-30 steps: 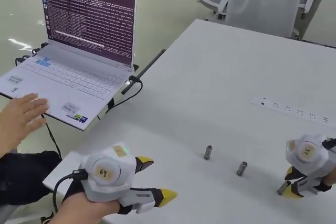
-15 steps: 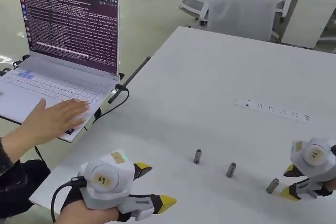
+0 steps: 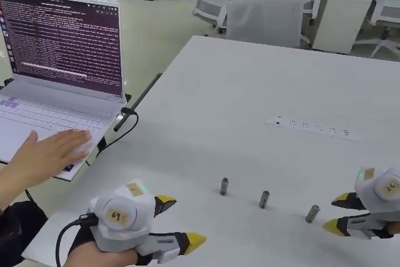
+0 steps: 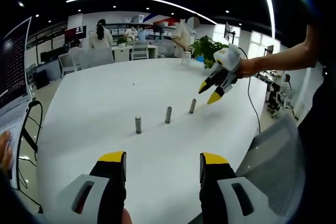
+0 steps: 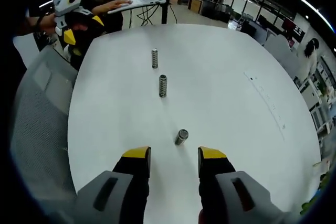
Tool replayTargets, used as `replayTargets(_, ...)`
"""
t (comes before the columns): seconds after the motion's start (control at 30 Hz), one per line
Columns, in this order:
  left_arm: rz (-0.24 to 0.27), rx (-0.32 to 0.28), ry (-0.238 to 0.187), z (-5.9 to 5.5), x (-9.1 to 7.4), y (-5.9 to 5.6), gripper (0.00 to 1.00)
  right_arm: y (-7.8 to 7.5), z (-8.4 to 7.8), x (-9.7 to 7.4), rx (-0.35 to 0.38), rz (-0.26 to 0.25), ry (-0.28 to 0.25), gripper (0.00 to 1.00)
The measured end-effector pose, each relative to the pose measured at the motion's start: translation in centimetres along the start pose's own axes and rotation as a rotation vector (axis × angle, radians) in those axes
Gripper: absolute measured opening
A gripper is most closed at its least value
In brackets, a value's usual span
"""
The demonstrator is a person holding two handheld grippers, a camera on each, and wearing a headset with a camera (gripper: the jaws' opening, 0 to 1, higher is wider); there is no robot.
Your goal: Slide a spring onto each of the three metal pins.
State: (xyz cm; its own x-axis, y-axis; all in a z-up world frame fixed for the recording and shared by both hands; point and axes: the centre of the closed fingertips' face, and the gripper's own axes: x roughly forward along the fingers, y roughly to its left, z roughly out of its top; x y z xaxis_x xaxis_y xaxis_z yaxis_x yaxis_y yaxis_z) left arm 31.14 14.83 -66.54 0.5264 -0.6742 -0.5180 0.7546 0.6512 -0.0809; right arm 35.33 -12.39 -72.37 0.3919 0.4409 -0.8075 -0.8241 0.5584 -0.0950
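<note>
Three short metal pins stand in a row on the white table (image 3: pixel 250 92), each with a spring on it: left spring (image 3: pixel 224 186), middle spring (image 3: pixel 264 199), right spring (image 3: pixel 312 213). My right gripper (image 3: pixel 335 212) is open just to the right of the right spring, not touching it. In the right gripper view the nearest spring (image 5: pixel 181 137) stands just ahead of the open, empty jaws (image 5: pixel 174 156). My left gripper (image 3: pixel 181 222) is open and empty near the table's front left edge. Its own view shows the springs (image 4: pixel 168 114) well ahead.
An open laptop (image 3: pixel 62 48) sits on a stand left of the table, with a person's hand (image 3: pixel 50 154) on its front edge. A white power strip (image 3: pixel 309 127) lies at the back right. A grey chair (image 3: pixel 265 20) stands beyond the far edge.
The head camera has shifted. My right gripper has drawn back a little from the right spring, which now stands free. The hand has moved onto the laptop. The left gripper has held still.
</note>
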Motion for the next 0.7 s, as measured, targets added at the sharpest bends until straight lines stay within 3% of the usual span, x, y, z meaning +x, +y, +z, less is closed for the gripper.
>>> replayTargets(0.43,-0.013,0.024,-0.016,1.0,0.1,-0.1,0.52,2.8,1.7,-3.3,0.229,-0.035,-0.234,0.47)
replayTargets(0.7,-0.010,0.026,-0.029,1.5,-0.1,0.1,0.53,4.4,0.9,-4.8,0.301,-0.063,-0.272,0.54)
